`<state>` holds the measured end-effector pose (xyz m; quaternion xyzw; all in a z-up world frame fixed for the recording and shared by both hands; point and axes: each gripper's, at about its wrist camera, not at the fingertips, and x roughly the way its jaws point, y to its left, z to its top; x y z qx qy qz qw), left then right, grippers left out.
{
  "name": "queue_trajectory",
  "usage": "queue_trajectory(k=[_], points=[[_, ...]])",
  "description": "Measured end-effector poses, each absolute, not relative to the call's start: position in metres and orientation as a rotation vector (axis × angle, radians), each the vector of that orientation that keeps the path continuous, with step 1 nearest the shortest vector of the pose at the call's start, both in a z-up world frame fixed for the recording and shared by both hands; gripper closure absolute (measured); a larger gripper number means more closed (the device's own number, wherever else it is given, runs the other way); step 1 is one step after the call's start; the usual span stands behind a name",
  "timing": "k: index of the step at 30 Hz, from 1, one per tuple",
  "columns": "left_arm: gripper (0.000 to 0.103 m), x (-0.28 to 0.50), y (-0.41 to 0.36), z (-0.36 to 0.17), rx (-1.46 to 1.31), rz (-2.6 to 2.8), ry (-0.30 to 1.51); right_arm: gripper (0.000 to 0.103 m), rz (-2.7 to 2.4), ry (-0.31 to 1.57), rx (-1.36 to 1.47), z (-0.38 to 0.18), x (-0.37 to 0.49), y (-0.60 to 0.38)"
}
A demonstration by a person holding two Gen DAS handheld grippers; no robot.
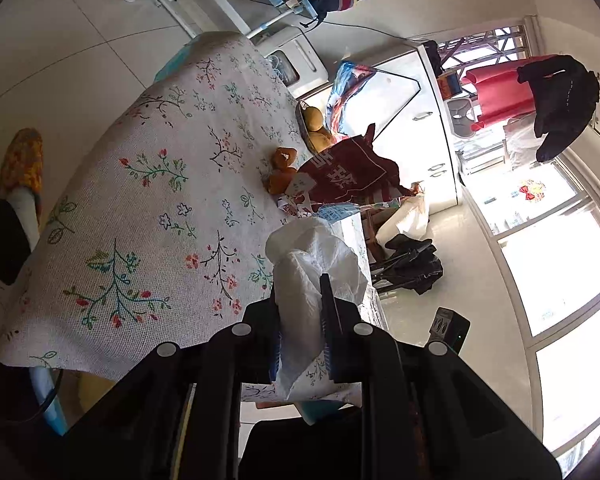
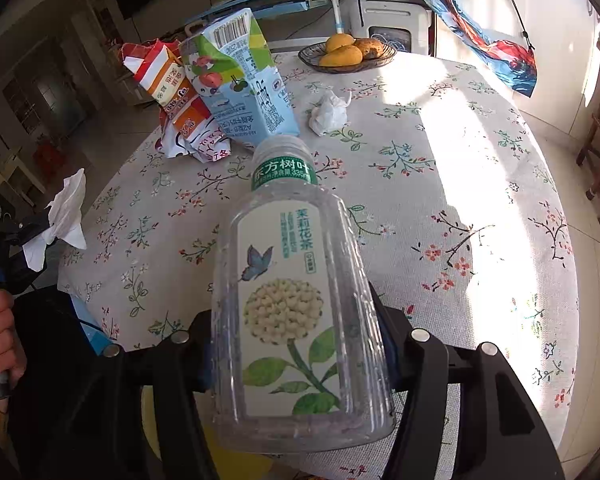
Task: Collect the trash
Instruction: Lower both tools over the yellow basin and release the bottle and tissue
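Both grippers were loaded at the time of inspection. The left gripper (image 1: 302,320) had its fingers drawn nearly together, clamped on a crumpled white tissue (image 1: 312,268) that stood up out of the jaws. In the right wrist view the same tissue (image 2: 66,216) was off the left edge of the table (image 2: 480,168), clear of the cloth — no bin was in either view, so its destination could not be confirmed.

The right gripper (image 2: 300,356) held a clear plastic bottle (image 2: 296,312) across its lower body, one finger on each side and the jaws spread to the bottle's width. Its long axis ran forward along the fingers, green cap end leading, tilted down toward the tabletop.

Remaining trash lay ahead of the bottle's cap: a blue-green drink carton (image 2: 240,84) and an orange-and-white wrapper (image 2: 172,92) beside it, touching or nearly so, and a second crumpled tissue (image 2: 330,112) just right of the carton. All three lay nearer the right hand than the left.

Judgement: neither hand could take more until it unloaded — the carton is the likeliest next item.
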<state>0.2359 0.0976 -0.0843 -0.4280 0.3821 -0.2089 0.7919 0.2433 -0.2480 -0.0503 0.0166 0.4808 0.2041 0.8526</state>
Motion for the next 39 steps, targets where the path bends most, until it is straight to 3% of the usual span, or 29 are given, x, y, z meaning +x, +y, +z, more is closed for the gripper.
queue_trajectory(k=[8,26,39], points=[[0.087,0.218,0.066,-0.061,-0.719,-0.452,0.845,0.046,0.451,1.022,0.091,-0.049,0.241,-0.256],[0.087,0.176,0.039,-0.041,-0.683,-0.502,0.827,0.048,0.535,0.998,0.609,-0.045,0.224,-0.313],[0.087,0.133,0.015,-0.058,-0.413,-0.4,0.874,0.048,0.663,1.029,0.587,-0.045,0.153,-0.271]])
